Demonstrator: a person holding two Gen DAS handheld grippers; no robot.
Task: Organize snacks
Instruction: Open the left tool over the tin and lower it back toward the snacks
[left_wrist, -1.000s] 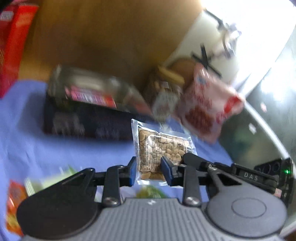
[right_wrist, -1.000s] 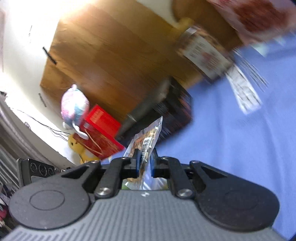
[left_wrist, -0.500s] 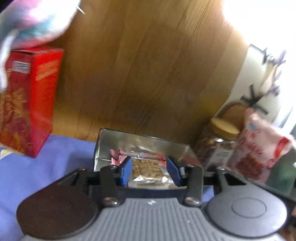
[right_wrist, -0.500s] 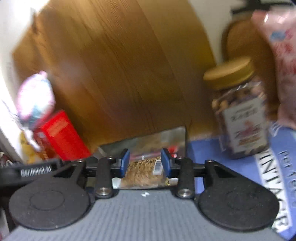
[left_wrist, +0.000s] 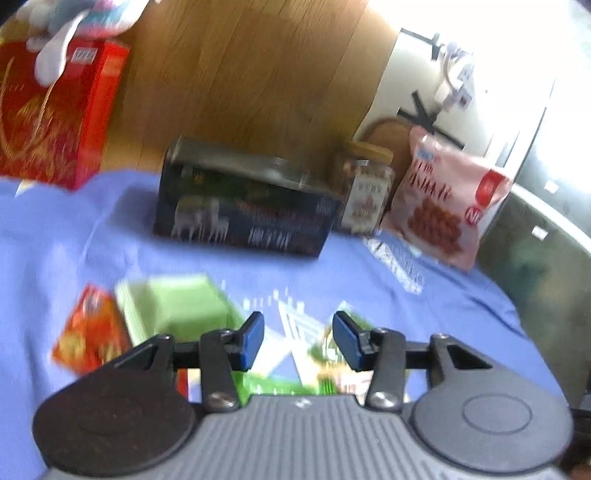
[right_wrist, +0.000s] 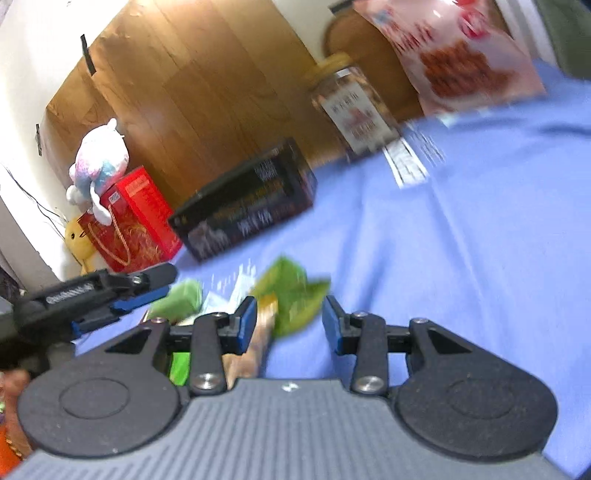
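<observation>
In the left wrist view my left gripper (left_wrist: 299, 339) is open with nothing between its blue pads. Under it on the blue cloth (left_wrist: 424, 306) lie green packets (left_wrist: 173, 310) and an orange packet (left_wrist: 88, 332), all blurred. Beyond them stands the dark tin box (left_wrist: 243, 206). My right gripper (right_wrist: 289, 325) is also open, and it hangs over a green packet (right_wrist: 291, 295). A tan packet (right_wrist: 264, 332) shows just beside its left pad, and contact cannot be judged. The left gripper (right_wrist: 155, 286) appears at the left of the right wrist view.
A nut jar (left_wrist: 365, 192) and a pink snack bag (left_wrist: 443, 206) stand right of the tin. A red box (left_wrist: 51, 122) with a plush toy (left_wrist: 74, 22) on it is at the far left. A wooden panel (left_wrist: 240, 74) backs the table.
A second ago each gripper had a nut packet between its pads. Half a second ago both were at the open tin with jaws parted. Both have since drawn back over the loose packets.
</observation>
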